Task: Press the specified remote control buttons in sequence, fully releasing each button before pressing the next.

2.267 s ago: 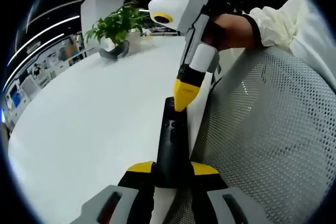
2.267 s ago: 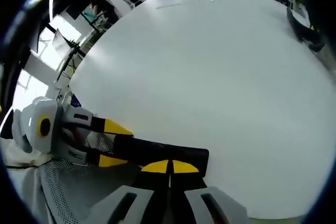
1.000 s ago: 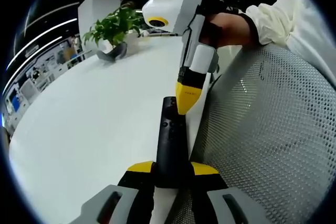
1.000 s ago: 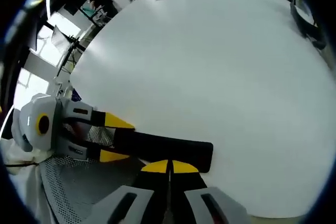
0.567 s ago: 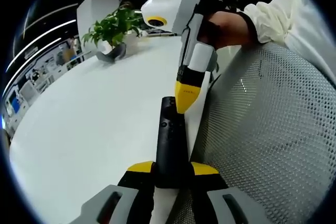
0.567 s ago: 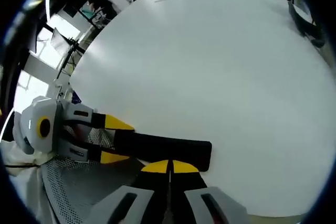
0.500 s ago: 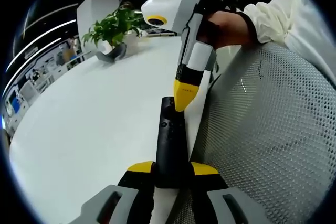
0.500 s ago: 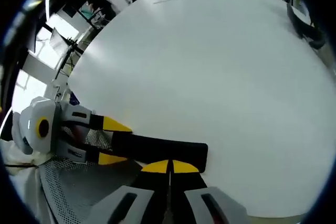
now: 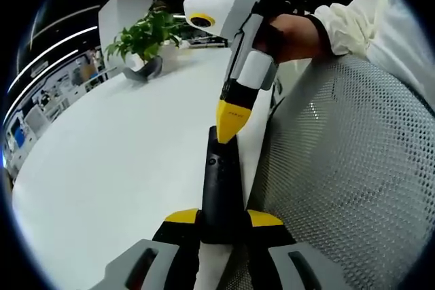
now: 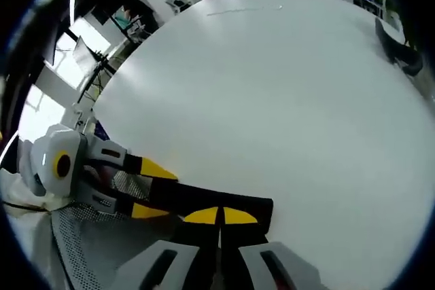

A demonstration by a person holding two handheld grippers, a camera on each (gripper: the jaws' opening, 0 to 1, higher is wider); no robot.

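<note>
1. Two claws share one slim black remote; my left claw clamps its near end between yellow-tipped jaws, and that end is hidden between them.
2. Seen from the left claw, the remote is a long, matte bar reaching out over the edge of the white tabletop, with small buttons near its far end too small to read.
3. My right claw comes down from above there, its yellow tips pressed together into a wedge whose point sits at the remote's far end; whether it touches a button I cannot tell.
4. Seen from the right claw, those closed tips cover part of the remote, and the left claw grips it from the left.
5. Smooth and glossy, the tabletop is round-edged.
6. Silver mesh of a chair back lies just beside the remote.
7. Farther off stand a leafy green plant and a dark curved object, unclear in shape.
</note>
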